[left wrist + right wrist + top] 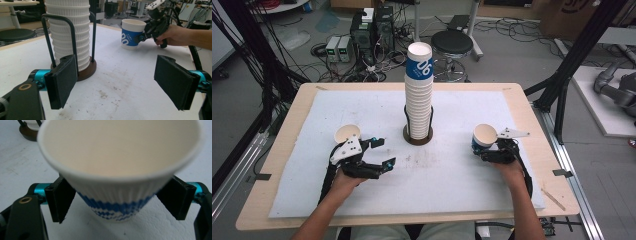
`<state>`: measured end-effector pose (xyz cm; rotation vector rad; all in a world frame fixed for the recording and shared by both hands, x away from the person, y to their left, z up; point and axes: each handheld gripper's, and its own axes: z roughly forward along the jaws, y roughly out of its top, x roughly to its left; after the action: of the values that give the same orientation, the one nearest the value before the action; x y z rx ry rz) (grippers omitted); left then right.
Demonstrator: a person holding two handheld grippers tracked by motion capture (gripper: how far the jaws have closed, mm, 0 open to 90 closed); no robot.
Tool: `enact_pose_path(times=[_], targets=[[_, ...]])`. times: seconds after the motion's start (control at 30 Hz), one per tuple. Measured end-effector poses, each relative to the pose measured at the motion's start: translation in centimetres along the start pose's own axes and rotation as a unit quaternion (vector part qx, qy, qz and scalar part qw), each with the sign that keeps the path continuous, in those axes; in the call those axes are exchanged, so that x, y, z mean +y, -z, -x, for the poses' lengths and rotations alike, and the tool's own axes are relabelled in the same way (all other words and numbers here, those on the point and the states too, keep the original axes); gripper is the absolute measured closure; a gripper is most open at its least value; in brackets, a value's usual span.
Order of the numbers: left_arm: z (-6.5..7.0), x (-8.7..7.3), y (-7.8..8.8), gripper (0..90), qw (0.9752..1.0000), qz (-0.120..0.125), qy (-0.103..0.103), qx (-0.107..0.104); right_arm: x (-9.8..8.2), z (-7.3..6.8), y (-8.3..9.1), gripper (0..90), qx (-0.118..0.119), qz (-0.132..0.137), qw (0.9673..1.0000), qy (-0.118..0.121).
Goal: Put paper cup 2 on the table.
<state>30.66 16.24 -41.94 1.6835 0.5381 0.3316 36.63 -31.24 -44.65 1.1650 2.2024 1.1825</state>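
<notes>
So there's a tall stack of paper cups (418, 95) sitting in a little wire holder with a round wooden base (417, 137), dead centre on the bench (287, 125), which has a white mat (452, 175) over it. Putting the stack in the middle makes sense, since both hands can get to it equally.

Right claw (488, 148) has its jaws on either side of a single blue-and-white cup (483, 138), low on the ribbed part near the bottom. From the right gripper view the pads look pressed against the cup wall, so I'd say it's gripping that cup (120, 172), which stands upright on the mat off to the right of the stack. Holding it low keeps the rim from getting squashed, I guess.

Left claw (382, 152) is spread wide with nothing in it, its jaws pointed toward the stack's base. Another cup (347, 134) stands open-side up just beyond that hand on the left side of the mat, not held by anything.

My read: cups are getting pulled off the stack and set out one per side.
</notes>
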Motion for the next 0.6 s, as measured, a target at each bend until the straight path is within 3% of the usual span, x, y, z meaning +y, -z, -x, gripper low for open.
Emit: enact_pose_path(times=[0.27, 0.6], targets=[[-0.2, 0.0, 0.0, 18.5, 1.0000, 0.003, 0.006, 0.000, -0.9, -0.2, 2.7, 19.9, 0.015, 0.015, 0.9997, -0.012], [-0.6, 0.4, 0.5, 18.5, 0.9998, 0.010, 0.018, 0.006, -2.0, -1.5, 7.7, 19.9, 0.008, 0.080, 0.9966, -0.016]])
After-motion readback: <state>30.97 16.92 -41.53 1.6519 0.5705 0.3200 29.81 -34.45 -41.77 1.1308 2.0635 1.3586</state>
